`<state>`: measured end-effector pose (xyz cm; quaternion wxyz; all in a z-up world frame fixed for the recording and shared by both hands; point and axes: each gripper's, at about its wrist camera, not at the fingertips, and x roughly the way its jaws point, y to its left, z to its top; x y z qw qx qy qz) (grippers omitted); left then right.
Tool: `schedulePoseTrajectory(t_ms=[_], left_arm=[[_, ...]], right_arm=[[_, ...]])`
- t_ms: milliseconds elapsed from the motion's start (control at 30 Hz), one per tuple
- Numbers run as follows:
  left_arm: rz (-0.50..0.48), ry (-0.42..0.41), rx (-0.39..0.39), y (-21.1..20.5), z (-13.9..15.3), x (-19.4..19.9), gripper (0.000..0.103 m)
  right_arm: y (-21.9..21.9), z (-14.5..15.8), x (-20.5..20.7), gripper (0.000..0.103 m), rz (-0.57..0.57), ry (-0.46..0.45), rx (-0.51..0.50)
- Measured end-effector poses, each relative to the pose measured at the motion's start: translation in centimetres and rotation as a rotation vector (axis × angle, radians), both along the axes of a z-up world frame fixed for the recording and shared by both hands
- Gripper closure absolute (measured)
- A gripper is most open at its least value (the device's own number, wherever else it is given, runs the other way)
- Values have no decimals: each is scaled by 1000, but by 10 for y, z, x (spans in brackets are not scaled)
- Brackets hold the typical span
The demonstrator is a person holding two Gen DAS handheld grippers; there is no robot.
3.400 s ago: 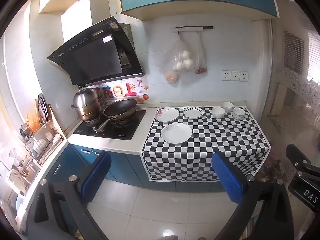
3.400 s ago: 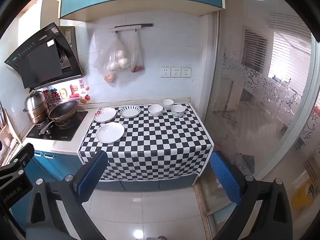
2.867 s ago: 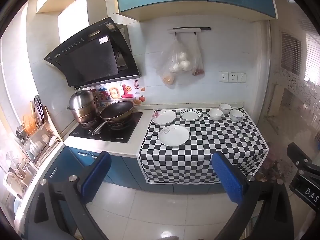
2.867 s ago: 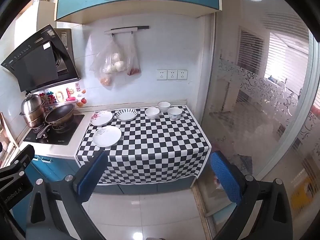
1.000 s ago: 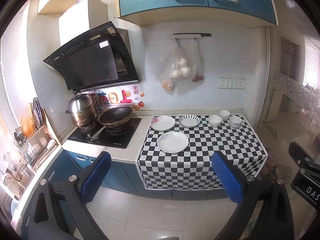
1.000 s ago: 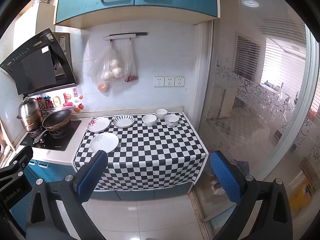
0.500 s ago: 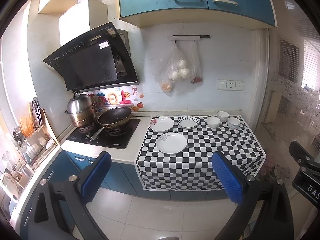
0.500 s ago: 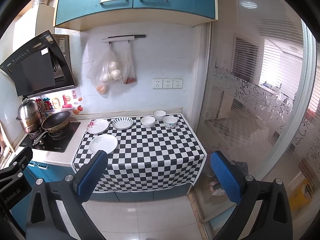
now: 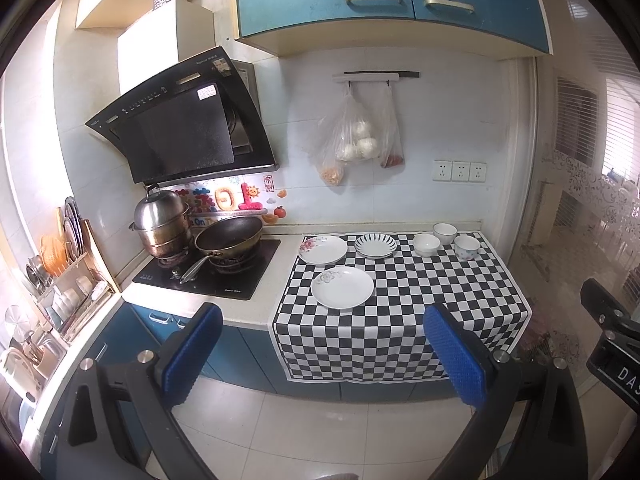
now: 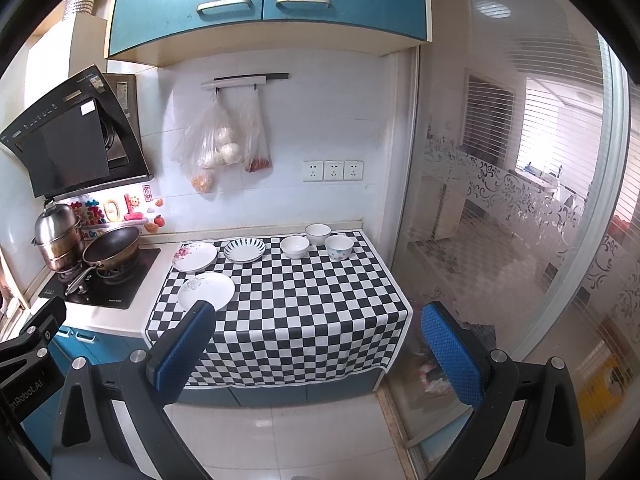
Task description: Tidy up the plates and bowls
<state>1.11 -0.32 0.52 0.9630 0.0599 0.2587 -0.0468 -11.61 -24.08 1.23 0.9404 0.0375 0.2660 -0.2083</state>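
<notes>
On a black-and-white checkered cloth (image 9: 420,300) lie three plates: a white plate (image 9: 342,287) in front, a flowered plate (image 9: 323,250) behind it and a striped plate (image 9: 375,245) to the right. Three small bowls (image 9: 426,244) stand at the back right. The same plates (image 10: 206,291) and bowls (image 10: 295,247) show in the right wrist view. My left gripper (image 9: 322,356) and right gripper (image 10: 316,354) are both open and empty, held well back from the counter above the floor.
A stove with a wok (image 9: 229,239) and a steel steamer pot (image 9: 162,222) stands left of the cloth. A dish rack (image 9: 60,276) is at far left. Plastic bags (image 9: 354,144) hang on the wall. A glass partition (image 10: 520,220) bounds the right side.
Both grippers have drawn slightly back and up from the counter, so it looks a little smaller and lower. Plates and bowls have not moved.
</notes>
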Motion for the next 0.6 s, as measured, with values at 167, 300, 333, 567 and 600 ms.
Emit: schedulePoseTrajectory(t_ms=[167, 300, 333, 567, 600], left_arm=[[1, 0, 0, 0, -1, 1, 0], [14, 7, -6, 6, -6, 12, 0], [18, 9, -2, 8, -8, 16, 0], [50, 15, -2, 30, -26, 62, 0], [53, 12, -1, 33, -29, 70, 0]], right_arm=[[0, -1, 1, 0, 0, 0, 5], [-3, -7, 7, 0, -7, -2, 37], [-3, -10, 11, 0, -11, 4, 45], [9, -29, 50, 0, -40, 24, 56], [10, -33, 58, 0, -41, 26, 54]])
